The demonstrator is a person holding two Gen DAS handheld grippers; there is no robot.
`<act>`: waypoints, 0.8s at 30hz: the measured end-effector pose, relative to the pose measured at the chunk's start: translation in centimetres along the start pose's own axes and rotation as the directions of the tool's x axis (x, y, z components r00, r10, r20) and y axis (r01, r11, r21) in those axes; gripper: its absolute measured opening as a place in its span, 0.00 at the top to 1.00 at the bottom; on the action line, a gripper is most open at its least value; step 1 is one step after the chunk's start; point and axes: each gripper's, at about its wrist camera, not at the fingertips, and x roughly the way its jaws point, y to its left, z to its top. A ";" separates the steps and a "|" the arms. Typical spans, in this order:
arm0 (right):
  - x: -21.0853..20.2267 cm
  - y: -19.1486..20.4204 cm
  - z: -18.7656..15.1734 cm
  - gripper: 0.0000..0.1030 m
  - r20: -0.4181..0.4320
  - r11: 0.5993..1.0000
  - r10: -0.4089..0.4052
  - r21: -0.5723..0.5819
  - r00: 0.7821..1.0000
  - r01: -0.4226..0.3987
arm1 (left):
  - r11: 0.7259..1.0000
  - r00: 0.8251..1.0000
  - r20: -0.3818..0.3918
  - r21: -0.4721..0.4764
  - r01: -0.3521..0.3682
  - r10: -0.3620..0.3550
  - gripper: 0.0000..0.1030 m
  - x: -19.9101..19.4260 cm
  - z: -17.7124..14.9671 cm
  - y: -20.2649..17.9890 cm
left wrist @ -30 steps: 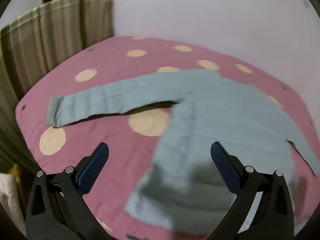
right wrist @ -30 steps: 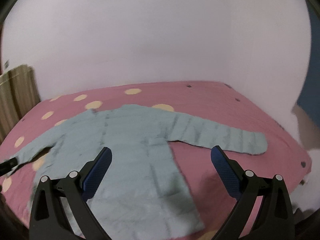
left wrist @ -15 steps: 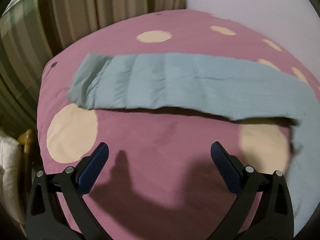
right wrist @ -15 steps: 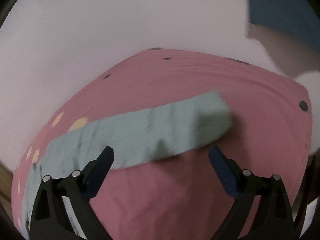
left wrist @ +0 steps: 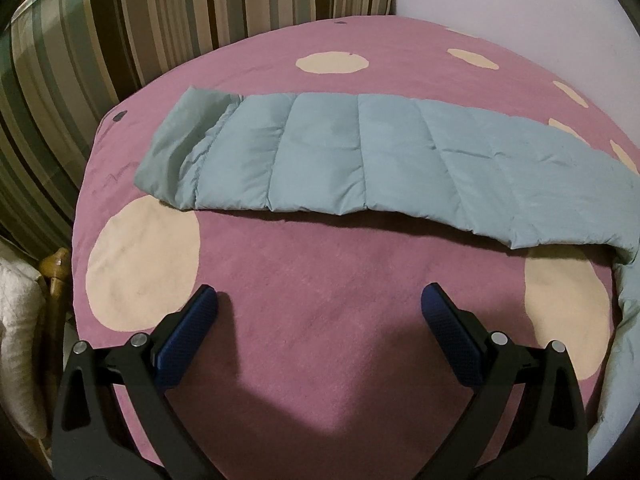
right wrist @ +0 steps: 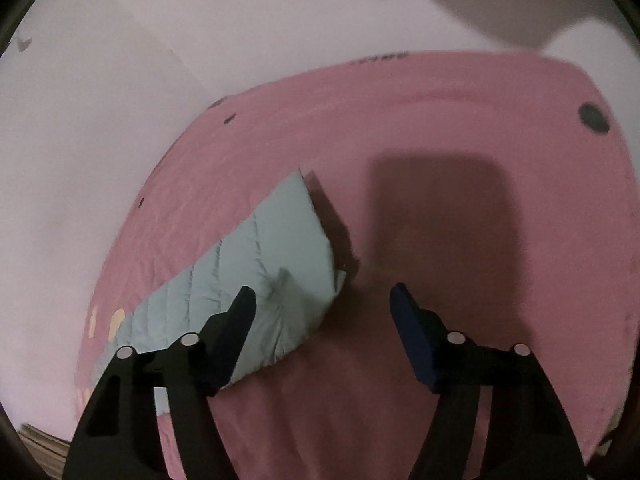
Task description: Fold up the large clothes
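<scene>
Pale blue quilted jacket spread on a pink spotted bed, both tongs above its sleeves.

In the left wrist view the left tongs [left wrist: 319,306] stand spread over bare bedcover [left wrist: 320,280], pinching nothing; the left sleeve [left wrist: 360,160] lies just beyond them, a long puffy band stitched into padded panels, its smooth cuff [left wrist: 180,148] at the left end. The cover is soft, matte pink cloth with large cream round spots [left wrist: 144,260]; a striped curtain [left wrist: 120,32] hangs at the far left. In the right wrist view the right tongs [right wrist: 323,304] have just been closing but are spread, nothing gripped: the right sleeve [right wrist: 272,280], crumpled at its squared end, lies mostly under the left finger [right wrist: 236,328], its tip reaching into the gap. Plain pale wall [right wrist: 200,40] stands behind the bed.
</scene>
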 end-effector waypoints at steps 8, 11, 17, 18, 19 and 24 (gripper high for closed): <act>3.1 1.6 0.1 0.38 0.025 0.999 0.026 0.027 0.999 -0.027 | 1.000 1.000 -0.001 0.001 0.000 0.000 0.02 0.1 0.0 0.0; 3.7 2.6 0.1 0.73 0.030 1.000 0.010 -0.010 1.000 -0.010 | 1.000 1.000 -0.002 0.000 0.000 0.000 0.02 0.2 -0.1 0.1; 2.0 5.7 -0.2 0.91 0.056 0.995 0.059 -0.082 0.997 -0.054 | 1.000 1.000 -0.002 0.000 0.000 0.000 0.02 0.2 -0.1 0.1; 1.5 6.7 -0.4 0.91 0.065 0.992 0.074 -0.105 0.995 -0.066 | 1.000 1.000 -0.002 0.000 0.000 0.000 0.02 0.2 -0.1 0.1; 0.7 8.3 -0.8 0.91 0.076 0.986 0.097 -0.142 0.992 -0.085 | 1.000 1.000 -0.002 0.001 0.000 0.000 0.02 0.2 -0.1 0.1; -1.7 17.0 -4.4 0.91 0.042 0.926 0.217 -0.325 0.975 -0.192 | 1.000 1.000 -0.002 0.001 -0.001 0.001 0.02 0.3 -0.1 0.1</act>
